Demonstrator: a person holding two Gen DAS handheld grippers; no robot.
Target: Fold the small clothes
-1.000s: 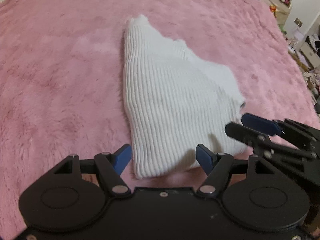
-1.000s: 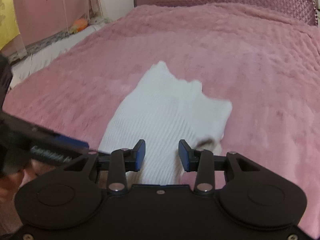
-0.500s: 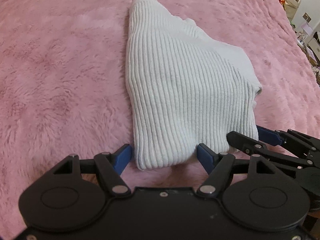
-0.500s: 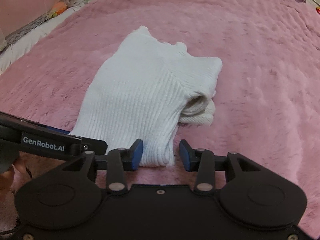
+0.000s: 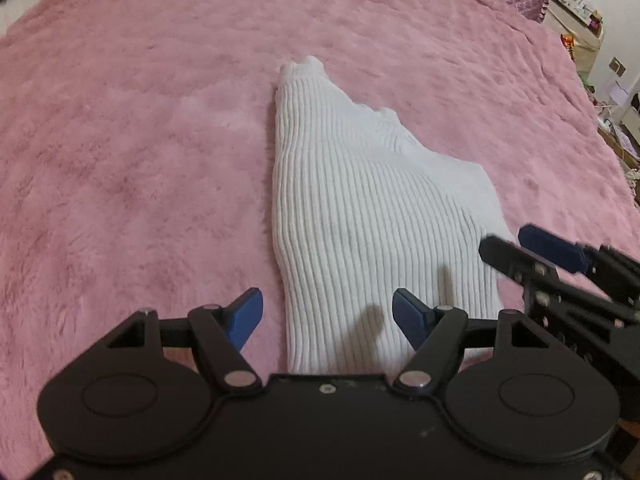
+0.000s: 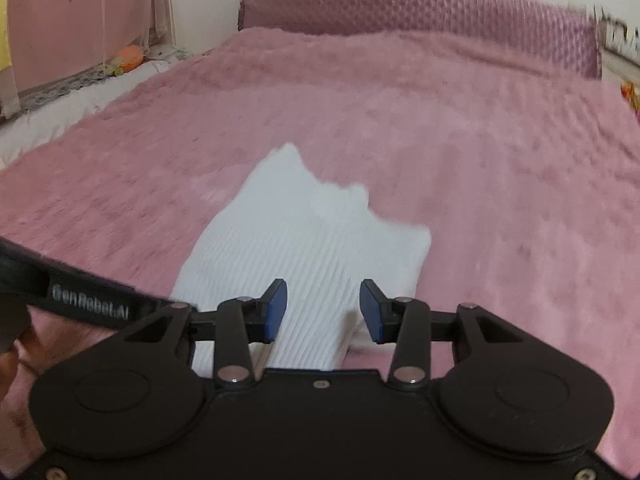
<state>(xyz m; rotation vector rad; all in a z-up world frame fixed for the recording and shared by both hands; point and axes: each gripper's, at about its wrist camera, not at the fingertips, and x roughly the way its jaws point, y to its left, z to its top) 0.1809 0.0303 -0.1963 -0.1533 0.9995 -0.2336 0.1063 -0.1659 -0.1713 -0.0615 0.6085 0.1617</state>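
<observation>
Left gripper (image 5: 327, 318): nearest the lens in the left wrist view, jaws standing wide apart, blue pads (image 5: 245, 315) clear of any cloth; nothing clamped.
Right gripper (image 6: 323, 311): jaws apart with a narrower gap, nothing pinched between them; raised above the near edge of the garment (seen from the side at the right border of the left wrist view, over the garment's near right corner).
Hand (image 6: 18, 364): partly visible at the lower left of the right wrist view, beside the black body of the other tool marked with pale lettering.
White ribbed sweater (image 5: 360, 216): folded and lying flat on the bed just beyond both tools, ribs running away from the cameras, tapering to a narrow far end; near hem partly hidden behind the left tool's body.
Pink fluffy blanket (image 5: 140, 160): spread under and all around the garment, covering the bed.
Quilted headboard (image 6: 420, 8): mauve, across the far end of the bed (somewhat blurred).
Curtain (image 6: 80, 20): pink, far left past the bed's edge.
Shelf clutter (image 5: 576, 20): far right, too small to identify.
</observation>
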